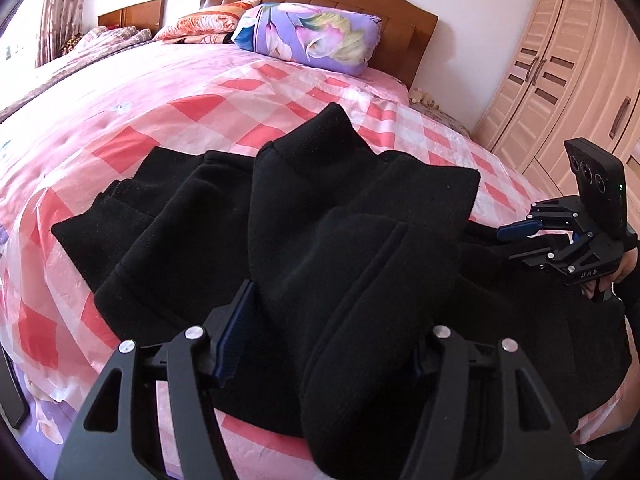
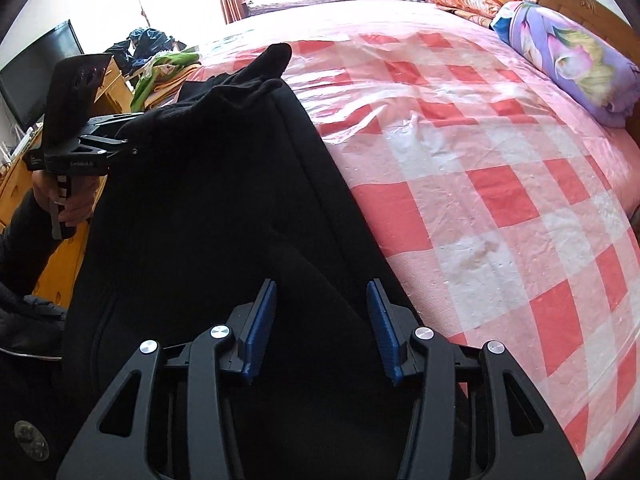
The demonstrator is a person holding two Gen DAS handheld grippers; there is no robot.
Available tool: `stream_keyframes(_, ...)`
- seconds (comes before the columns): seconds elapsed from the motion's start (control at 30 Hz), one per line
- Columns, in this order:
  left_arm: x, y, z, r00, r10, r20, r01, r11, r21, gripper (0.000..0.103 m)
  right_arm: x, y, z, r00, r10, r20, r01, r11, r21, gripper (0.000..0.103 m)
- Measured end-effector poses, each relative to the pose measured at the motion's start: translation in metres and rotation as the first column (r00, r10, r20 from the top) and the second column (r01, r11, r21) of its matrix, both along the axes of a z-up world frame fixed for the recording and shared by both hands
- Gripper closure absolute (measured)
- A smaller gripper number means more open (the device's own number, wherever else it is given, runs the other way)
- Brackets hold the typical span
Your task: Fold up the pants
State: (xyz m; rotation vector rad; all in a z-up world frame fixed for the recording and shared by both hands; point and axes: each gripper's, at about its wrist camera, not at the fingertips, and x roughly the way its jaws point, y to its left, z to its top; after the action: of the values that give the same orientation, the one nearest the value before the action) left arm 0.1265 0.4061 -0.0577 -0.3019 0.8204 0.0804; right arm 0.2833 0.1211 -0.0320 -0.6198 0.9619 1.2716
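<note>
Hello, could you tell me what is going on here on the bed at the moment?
A person is folding black pants on a bed covered with a pink checked sheet, holding a gripper in each hand. The left gripper is open with a bunched fold of the pants between its fingers. The right gripper is also open, over the fabric nearer the bed's edge. The pants lie rumpled, not yet neatly folded. A flowered pillow sits by the headboard.
</note>
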Motion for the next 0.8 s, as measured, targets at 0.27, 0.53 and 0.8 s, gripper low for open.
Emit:
stream_keyframes(0.27,-0.001,-0.006,0.005,1.000,0.024,0.018,-0.025,0.997,0.075,0.092,-0.023,0.000,0.000,0.989,0.069,0.131,-0.068,0.998,-0.016,0.077)
stream_keyframes(0.53,-0.026,-0.025,0.082,0.955,0.037,0.294,-0.091,0.981,0.173,0.092,-0.044,-0.022,0.041,0.947,-0.026,0.320,-0.010,0.994,0.112,0.092)
stream_keyframes(0.8,0.015,0.012,0.027,0.981,0.152,0.120,-0.159,0.986,0.054,0.092,-0.019,0.007,0.005,0.956,-0.079,0.282,0.074,0.997,0.030,0.091)
